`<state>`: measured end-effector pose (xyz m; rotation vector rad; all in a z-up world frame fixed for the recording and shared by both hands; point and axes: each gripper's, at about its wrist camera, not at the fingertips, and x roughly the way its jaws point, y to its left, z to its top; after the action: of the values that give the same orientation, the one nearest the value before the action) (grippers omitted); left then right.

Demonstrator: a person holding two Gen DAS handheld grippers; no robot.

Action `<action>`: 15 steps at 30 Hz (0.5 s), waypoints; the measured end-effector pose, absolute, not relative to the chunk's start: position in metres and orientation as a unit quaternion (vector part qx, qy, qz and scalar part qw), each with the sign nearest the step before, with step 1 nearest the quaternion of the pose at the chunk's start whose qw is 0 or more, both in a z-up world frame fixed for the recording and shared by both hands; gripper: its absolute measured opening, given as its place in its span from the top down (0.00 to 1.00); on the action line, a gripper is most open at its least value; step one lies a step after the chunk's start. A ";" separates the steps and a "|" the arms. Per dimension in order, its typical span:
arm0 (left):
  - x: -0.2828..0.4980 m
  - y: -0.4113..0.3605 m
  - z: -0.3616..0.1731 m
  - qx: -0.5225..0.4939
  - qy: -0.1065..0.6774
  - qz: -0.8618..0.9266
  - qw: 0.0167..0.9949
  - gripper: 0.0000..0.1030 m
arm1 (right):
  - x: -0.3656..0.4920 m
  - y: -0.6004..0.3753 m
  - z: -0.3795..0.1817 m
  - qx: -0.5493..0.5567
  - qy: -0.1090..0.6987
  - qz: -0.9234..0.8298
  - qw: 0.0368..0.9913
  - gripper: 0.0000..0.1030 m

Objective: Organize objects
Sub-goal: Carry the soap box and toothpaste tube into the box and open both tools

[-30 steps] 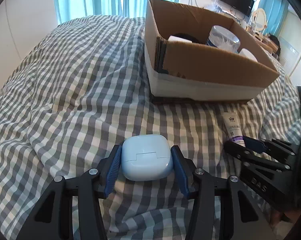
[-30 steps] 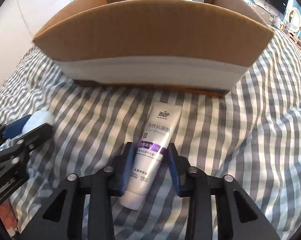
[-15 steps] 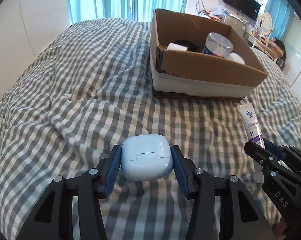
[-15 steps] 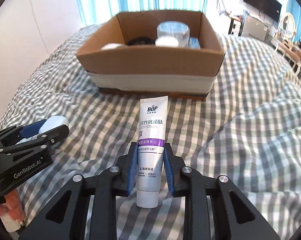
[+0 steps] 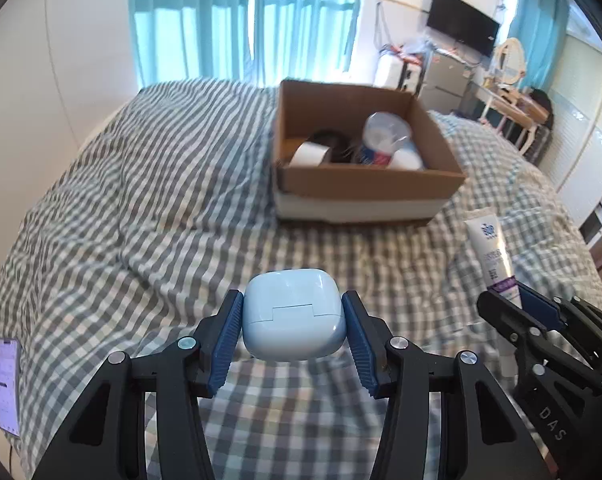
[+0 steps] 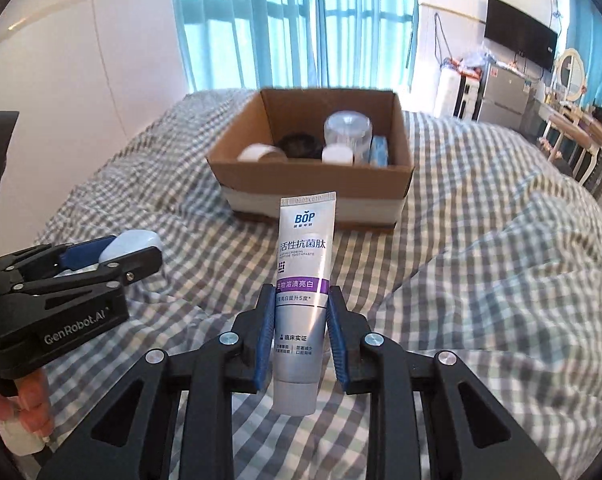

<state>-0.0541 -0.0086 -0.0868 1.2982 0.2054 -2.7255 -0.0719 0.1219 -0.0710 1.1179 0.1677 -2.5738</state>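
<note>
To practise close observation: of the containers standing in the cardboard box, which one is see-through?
The clear plastic jar toward the back of the cardboard box. Light passes through its walls, while the white roll and the white-capped container in front are opaque.

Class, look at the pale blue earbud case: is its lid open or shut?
Shut. The earbud case shows only a thin seam, lid flush with the body, clamped in the left gripper.

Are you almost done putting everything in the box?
Partly. The cardboard box already holds several things. The left gripper grips the earbud case and the right gripper grips the toothpaste tube, both above the bed. Both still need dropping in.
</note>
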 end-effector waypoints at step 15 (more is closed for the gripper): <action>-0.106 0.024 -0.001 0.352 0.013 -0.936 0.015 0.50 | -0.131 0.127 0.009 0.335 0.051 -0.922 0.185 0.76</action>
<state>-0.1057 0.0240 -0.0013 1.0968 0.0419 -2.9125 -0.1308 0.1275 0.0089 0.9449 0.1426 -2.5987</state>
